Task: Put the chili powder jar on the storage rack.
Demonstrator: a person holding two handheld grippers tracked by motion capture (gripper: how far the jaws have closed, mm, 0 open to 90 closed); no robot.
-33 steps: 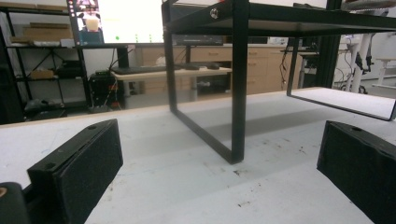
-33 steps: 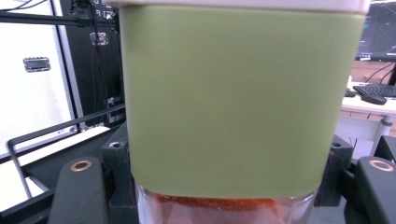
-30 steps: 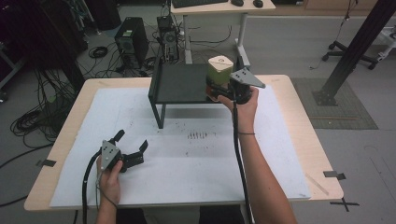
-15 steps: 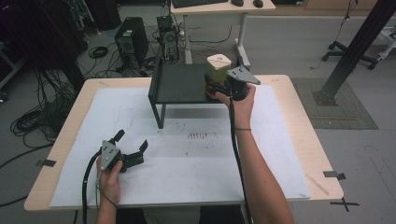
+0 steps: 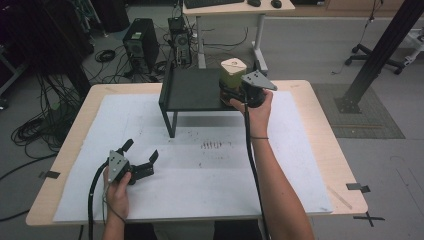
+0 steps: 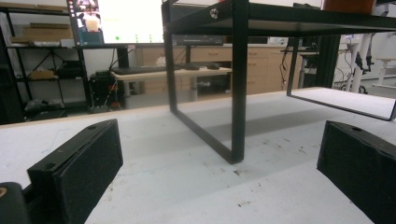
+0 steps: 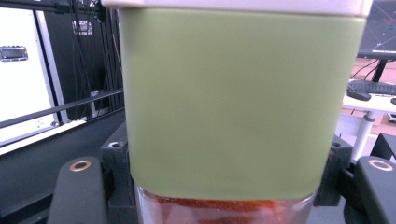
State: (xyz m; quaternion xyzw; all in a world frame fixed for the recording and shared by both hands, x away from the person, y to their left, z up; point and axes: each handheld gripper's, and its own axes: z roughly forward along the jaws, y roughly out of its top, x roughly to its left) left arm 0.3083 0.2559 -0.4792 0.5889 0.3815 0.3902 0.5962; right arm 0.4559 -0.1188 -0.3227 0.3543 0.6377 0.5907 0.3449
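jar [image 7: 240, 102]: green sleeve, pale lid, reddish contents | my right gripper [image 5: 235, 92] clamps it | left gripper [image 5: 137, 159] agape | jar base cropped

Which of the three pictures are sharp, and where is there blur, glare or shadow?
High view: fairly sharp, dim floor at left, soft shadow under the black shelf. Left gripper view: shelf leg sharp, a monitor behind is blown out white, the near fingers slightly soft. Right gripper view: the green jar is very close and soft; background blurred.
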